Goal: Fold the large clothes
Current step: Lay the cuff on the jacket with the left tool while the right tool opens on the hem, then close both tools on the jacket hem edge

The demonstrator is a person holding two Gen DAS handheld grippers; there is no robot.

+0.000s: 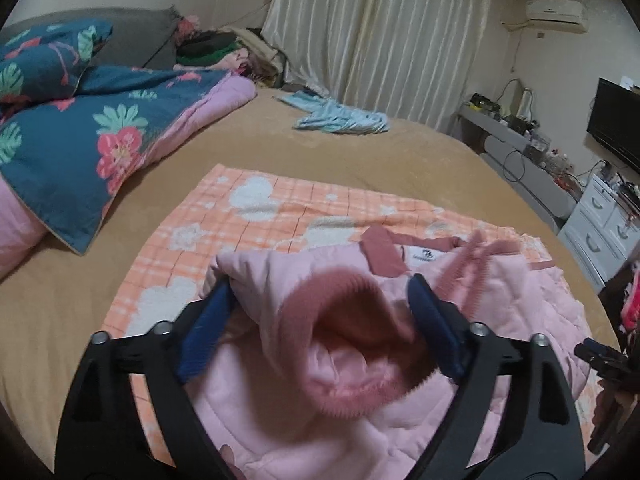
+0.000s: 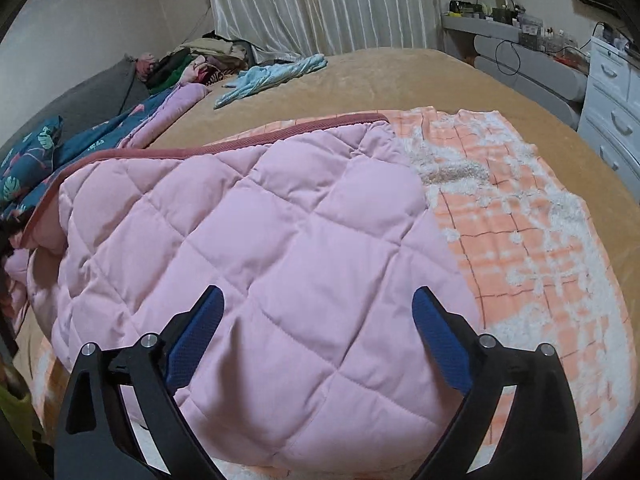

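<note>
A pink quilted jacket (image 2: 280, 240) with darker pink ribbed trim lies on an orange checked blanket (image 2: 520, 216) on the bed. In the left wrist view my left gripper (image 1: 320, 292) is open, its blue pads either side of a sleeve cuff (image 1: 352, 336) that bunches up between the jaws; the collar (image 1: 384, 256) lies just beyond. In the right wrist view my right gripper (image 2: 318, 300) is open and empty, its jaws wide apart over the jacket's quilted body. The right gripper also shows at the right edge of the left wrist view (image 1: 604, 364).
A floral blue and pink duvet (image 1: 80, 136) is piled at the left. A light blue garment (image 1: 344, 118) lies far across the tan bedsheet (image 1: 280, 148). A clothes pile (image 1: 224, 52) sits by the curtain. White drawers (image 2: 612, 120) and a cluttered shelf stand right of the bed.
</note>
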